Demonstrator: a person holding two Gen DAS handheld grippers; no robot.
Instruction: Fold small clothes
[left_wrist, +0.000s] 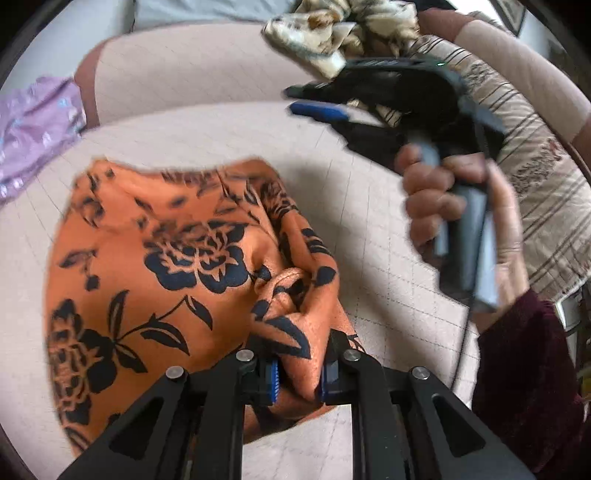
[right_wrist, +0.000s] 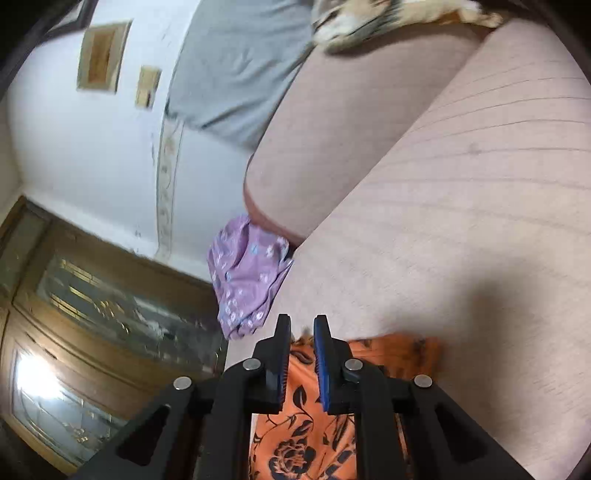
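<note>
L gripper (left_wrist: 297, 380): your jaws are clenched on a bunched fold of the orange cloth with black flower print (left_wrist: 155, 266), rest spread on the beige quilted cushion (left_wrist: 369, 206). R gripper (right_wrist: 302, 363): jaws nearly together, nothing pinched, held above the cloth. Fold barely begun, cloth mostly flat. Left to do: lilac floral garment (right_wrist: 247, 273) at cushion edge, tan patterned piece (left_wrist: 332, 29) at back.

Orange floral garment (left_wrist: 155, 266) running under left gripper (left_wrist: 297, 380), lower edge hidden. Right gripper (left_wrist: 317, 107) motion-blurred, fingers' gap unreadable. Purple floral cloth (left_wrist: 33, 129) being cut by frame edge. Patterned cloth (right_wrist: 388, 18) blurring at top.
</note>
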